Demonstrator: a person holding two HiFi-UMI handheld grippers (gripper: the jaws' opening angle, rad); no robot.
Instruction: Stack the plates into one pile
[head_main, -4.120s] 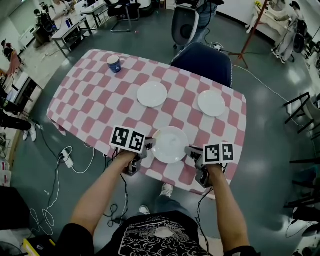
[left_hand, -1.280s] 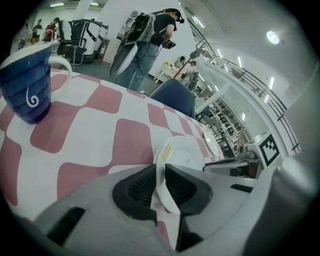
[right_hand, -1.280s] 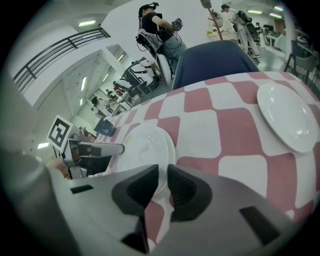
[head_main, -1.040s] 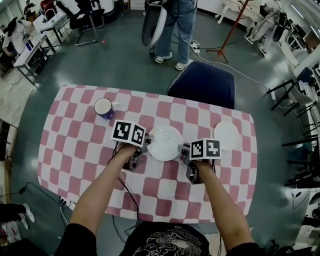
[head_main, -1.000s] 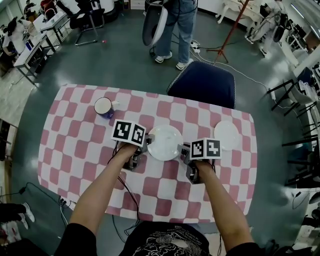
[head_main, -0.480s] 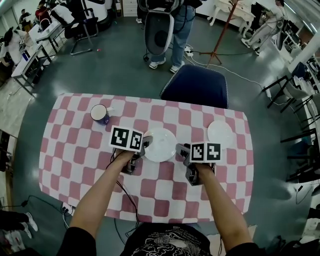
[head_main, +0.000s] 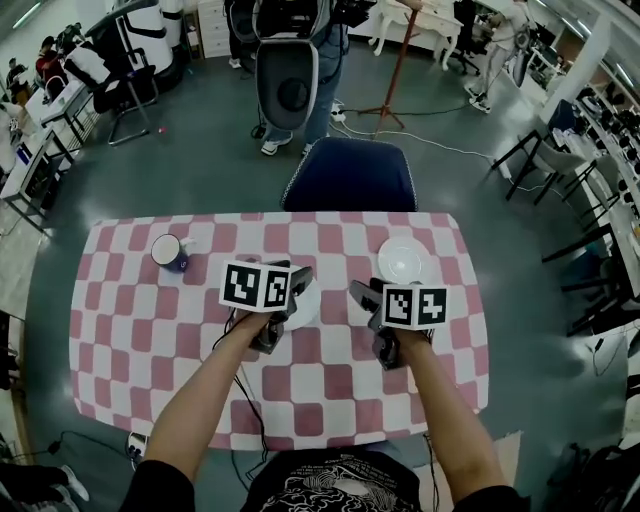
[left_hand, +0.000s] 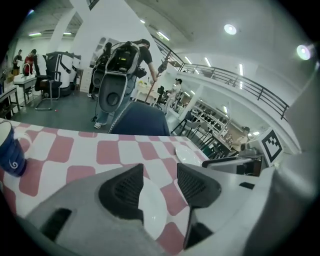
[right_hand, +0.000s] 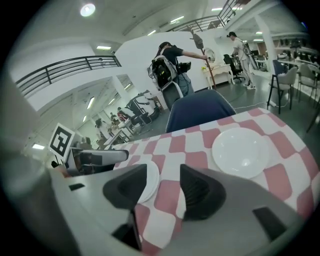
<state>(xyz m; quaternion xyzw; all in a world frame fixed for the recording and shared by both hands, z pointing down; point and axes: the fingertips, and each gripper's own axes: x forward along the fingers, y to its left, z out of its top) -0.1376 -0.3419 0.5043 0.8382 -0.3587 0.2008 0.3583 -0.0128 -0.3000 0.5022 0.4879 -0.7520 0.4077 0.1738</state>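
Now, left to right on the checked table (head_main: 130, 330): a blue mug (head_main: 170, 253) stands well off to the side. The left gripper (head_main: 298, 285) hangs over the pile of plates (head_main: 306, 303), jaws opening with nothing pinched (plate rim showing below them). The right gripper (head_main: 360, 297), just beside the pile, is opening too and is empty. One plate (head_main: 403, 260) lies alone, far right.

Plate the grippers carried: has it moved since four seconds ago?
Yes, the carried plate went from the near edge of the table to its middle, left of the lone plate.
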